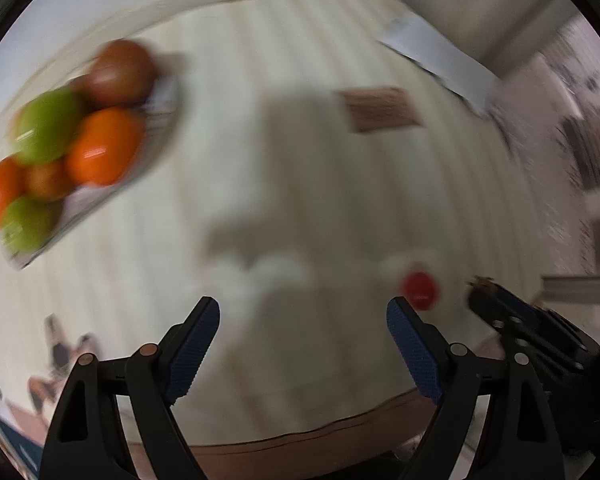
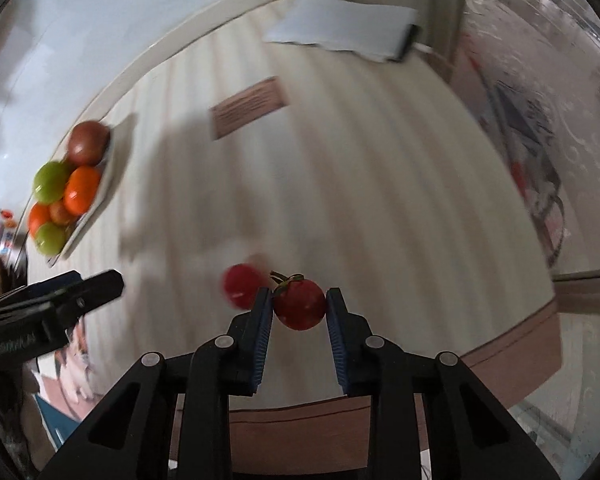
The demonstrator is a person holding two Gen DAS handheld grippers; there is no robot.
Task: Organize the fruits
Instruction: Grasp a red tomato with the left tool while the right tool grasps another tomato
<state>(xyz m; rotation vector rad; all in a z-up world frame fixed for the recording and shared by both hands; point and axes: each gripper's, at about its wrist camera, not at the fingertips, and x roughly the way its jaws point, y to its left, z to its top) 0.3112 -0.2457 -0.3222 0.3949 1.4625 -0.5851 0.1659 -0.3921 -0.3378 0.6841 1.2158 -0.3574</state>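
My right gripper (image 2: 299, 307) is shut on a small red fruit with a green stem (image 2: 300, 306) and holds it above the striped table. A second small red fruit (image 2: 240, 286) lies on the table just left of it; it also shows in the left wrist view (image 1: 419, 291). My left gripper (image 1: 303, 336) is open and empty over the table. A white tray (image 2: 112, 176) at the far left holds oranges (image 2: 82, 190), green fruits (image 2: 52, 182) and a brown fruit (image 2: 87, 143). The same tray (image 1: 100, 196) shows in the left wrist view, blurred.
A brown card (image 2: 249, 108) lies mid-table and a white folded cloth (image 2: 340, 30) at the far end. The table's wooden front edge (image 2: 512, 356) runs below the grippers. A patterned floor lies to the right.
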